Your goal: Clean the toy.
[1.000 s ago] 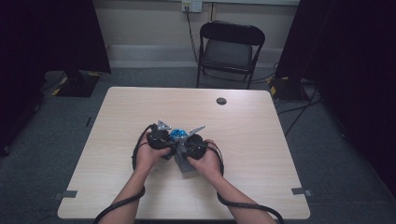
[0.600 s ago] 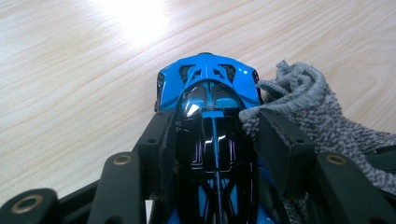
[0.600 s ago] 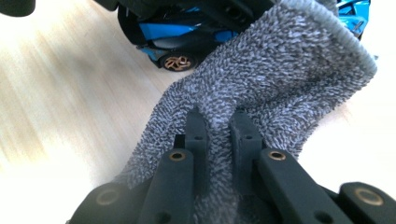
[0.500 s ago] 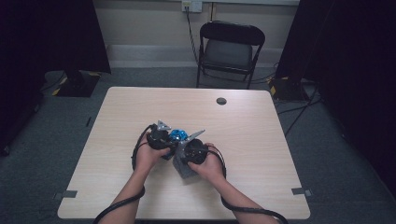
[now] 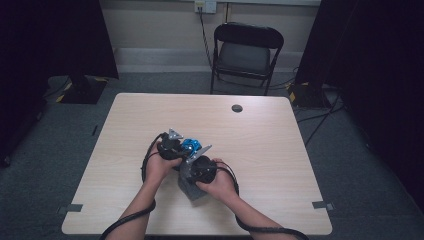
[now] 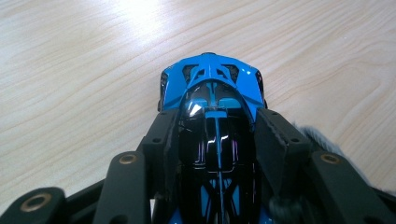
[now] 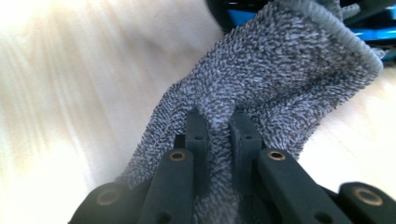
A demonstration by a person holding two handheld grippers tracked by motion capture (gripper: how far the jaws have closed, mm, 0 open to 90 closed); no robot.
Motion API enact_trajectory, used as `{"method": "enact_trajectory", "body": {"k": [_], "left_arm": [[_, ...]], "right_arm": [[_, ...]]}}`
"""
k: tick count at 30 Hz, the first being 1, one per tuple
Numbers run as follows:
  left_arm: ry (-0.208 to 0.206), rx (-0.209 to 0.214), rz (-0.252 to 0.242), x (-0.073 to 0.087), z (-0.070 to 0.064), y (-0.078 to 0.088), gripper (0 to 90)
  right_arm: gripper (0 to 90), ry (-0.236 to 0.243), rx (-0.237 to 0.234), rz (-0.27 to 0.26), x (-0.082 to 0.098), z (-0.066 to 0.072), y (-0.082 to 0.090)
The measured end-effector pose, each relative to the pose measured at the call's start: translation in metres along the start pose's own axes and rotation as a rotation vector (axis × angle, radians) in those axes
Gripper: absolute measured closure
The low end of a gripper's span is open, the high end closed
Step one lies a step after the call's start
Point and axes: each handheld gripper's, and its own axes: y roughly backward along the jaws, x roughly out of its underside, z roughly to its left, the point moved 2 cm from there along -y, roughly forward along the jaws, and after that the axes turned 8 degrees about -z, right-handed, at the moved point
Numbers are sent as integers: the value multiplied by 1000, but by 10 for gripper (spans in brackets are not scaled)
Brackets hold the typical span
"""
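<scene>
Mid-wipe, looks like: left tongs (image 6: 212,154) clamp the blue toy car (image 6: 211,93) near the worktop's (image 5: 280,150) middle, having just squeezed tighter; right tongs (image 7: 217,126) pinch the grey cloth (image 7: 261,79). Next: rub it over the car.

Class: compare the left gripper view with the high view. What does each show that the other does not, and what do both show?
Left gripper view: the toy car close up, its blue and black body between the left gripper's pads, and grey cloth beside one jaw.

High view: the chair, both forearms, the right gripper and the black disc.

Both: the table, the car and the cloth.
</scene>
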Motion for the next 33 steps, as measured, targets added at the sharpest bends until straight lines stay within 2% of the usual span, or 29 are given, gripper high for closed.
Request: {"method": "enact_trajectory", "body": {"k": [5,8,12,16,20,26,30,33], "left_arm": [[1,1,-6,0,0,0,512],[-3,0,-4,1,0,0,512],[1,-3,-5,1,-1,0,512],[0,-9,-3,0,-1,0,513],[5,-9,-1,0,-2,0,513],[4,-8,2,0,-2,0,514],[4,-9,3,0,-1,0,514],[3,-9,4,0,-1,0,514]], "right_arm": [[804,18,-22,7,1,6,1],[804,13,-41,1,3,5,3],[804,29,-52,3,9,4,11],[805,13,-59,-7,17,0,21],[805,-3,-40,-29,22,-7,35],[805,-38,19,-48,23,-28,55],[805,-103,65,-71,22,-49,68],[805,-135,117,-85,21,-67,76]]}}
